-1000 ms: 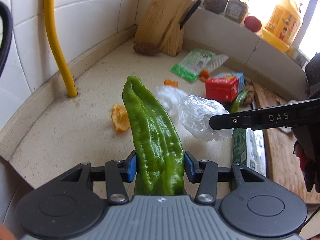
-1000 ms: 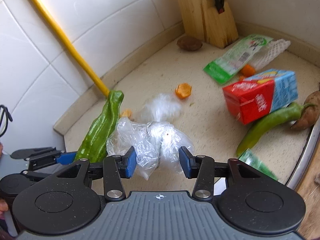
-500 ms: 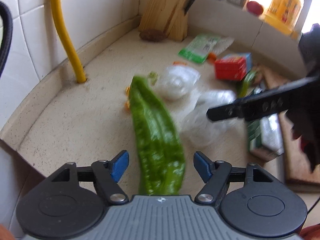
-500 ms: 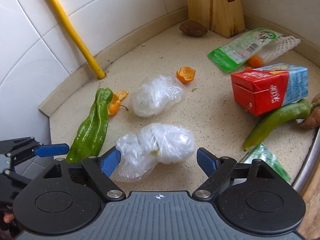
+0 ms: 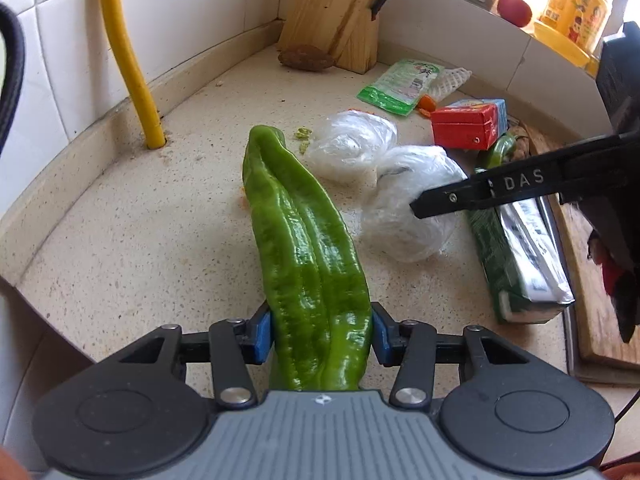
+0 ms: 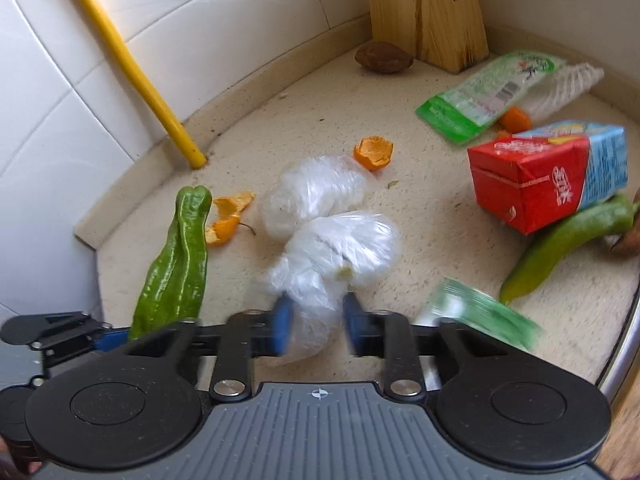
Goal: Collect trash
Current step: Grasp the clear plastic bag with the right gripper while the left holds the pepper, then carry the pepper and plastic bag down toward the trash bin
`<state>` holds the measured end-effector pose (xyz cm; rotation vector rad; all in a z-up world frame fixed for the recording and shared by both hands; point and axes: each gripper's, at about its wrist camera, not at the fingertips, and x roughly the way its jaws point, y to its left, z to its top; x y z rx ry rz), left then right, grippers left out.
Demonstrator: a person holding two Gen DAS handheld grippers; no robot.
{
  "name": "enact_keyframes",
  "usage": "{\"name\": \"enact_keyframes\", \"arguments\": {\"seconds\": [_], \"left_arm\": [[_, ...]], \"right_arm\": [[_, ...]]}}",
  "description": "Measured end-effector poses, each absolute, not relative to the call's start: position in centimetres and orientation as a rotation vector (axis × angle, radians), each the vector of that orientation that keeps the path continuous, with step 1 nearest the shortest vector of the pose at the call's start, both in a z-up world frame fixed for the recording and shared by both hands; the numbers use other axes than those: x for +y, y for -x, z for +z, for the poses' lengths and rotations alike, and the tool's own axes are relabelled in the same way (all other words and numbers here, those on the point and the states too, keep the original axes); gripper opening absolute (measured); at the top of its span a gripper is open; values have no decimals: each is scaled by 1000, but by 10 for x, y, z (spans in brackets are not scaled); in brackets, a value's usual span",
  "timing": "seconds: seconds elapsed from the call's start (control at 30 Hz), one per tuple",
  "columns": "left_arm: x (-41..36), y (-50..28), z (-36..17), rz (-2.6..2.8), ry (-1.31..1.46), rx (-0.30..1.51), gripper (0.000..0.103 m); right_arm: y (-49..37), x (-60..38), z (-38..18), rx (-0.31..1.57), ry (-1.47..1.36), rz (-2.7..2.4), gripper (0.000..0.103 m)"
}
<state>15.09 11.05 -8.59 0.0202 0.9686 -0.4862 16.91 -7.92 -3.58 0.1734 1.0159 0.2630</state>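
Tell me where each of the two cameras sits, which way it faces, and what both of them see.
Left wrist: sits on the left claw, facing along the counter toward the knife block; its claw grips the green pepper; the right claw's finger enters from the right.
Right wrist: sits on the right claw, facing the same corner; its claw pinches a plastic bag; the left claw shows at lower left.
Shared: pepper, both bags, red carton, yellow pipe, knife block.
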Motion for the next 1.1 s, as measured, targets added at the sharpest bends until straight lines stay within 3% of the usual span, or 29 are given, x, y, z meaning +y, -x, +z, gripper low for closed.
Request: {"name": "enact_keyframes", "arguments": {"seconds": [0.23,1.1], "left_arm": [[108,-141,-73,-419,38,955,43],[114,-93,-35,-224,97,849,43]], "right_arm": [[-162,-85,-26,987,-215,335,26],[-135,-81,21,868,-221,576,26]]}}
